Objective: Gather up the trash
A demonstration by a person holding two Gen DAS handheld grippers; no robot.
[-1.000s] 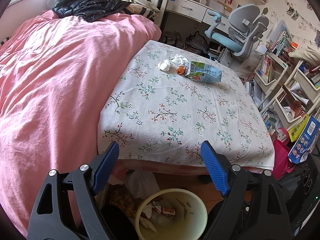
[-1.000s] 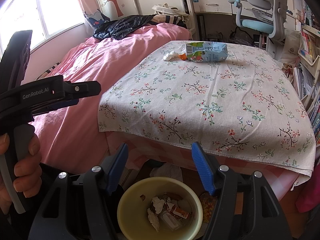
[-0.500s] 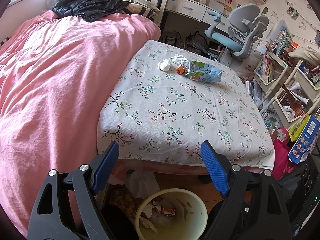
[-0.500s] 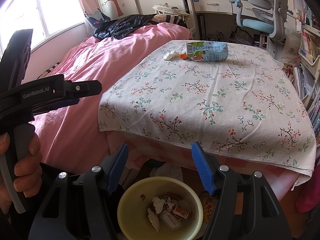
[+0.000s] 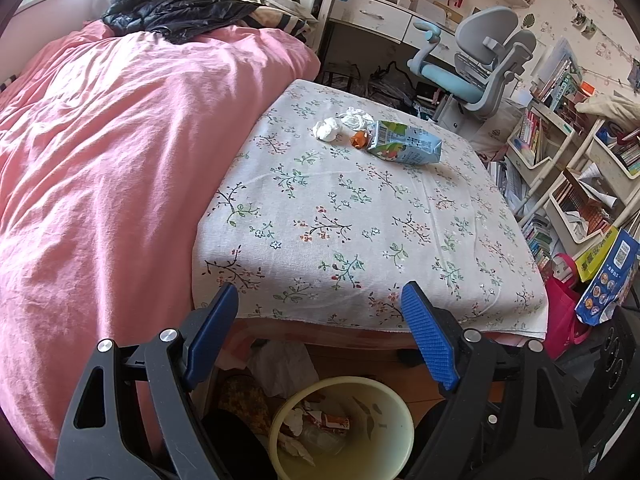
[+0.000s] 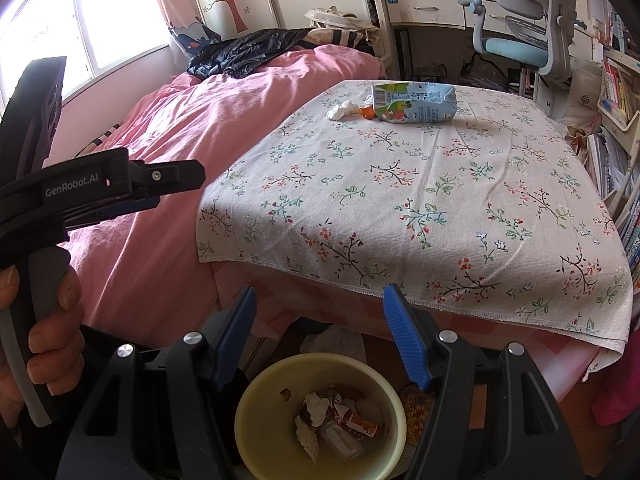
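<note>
On the far part of the floral tablecloth (image 5: 360, 208) lie a crushed blue-green drink carton (image 5: 406, 147) (image 6: 414, 103), two crumpled white tissues (image 5: 327, 129) (image 5: 355, 119) (image 6: 340, 111) and a small orange scrap (image 5: 359, 139) (image 6: 367, 112). A pale yellow bin (image 5: 400, 420) (image 6: 256, 404) with wrappers and tissue in it stands on the floor below the table's near edge. My left gripper (image 5: 322, 340) and right gripper (image 6: 320, 336) both hover open and empty above the bin, far from the trash on the table. The left gripper also shows side-on (image 6: 176, 176) in the right wrist view, gripped by a hand.
A pink duvet (image 5: 120, 160) covers the bed on the left, with a black jacket (image 5: 180, 12) at its far end. A grey-blue desk chair (image 5: 480, 64) and desk stand behind the table. Bookshelves (image 5: 580, 168) and a pink bag (image 5: 564, 320) crowd the right side.
</note>
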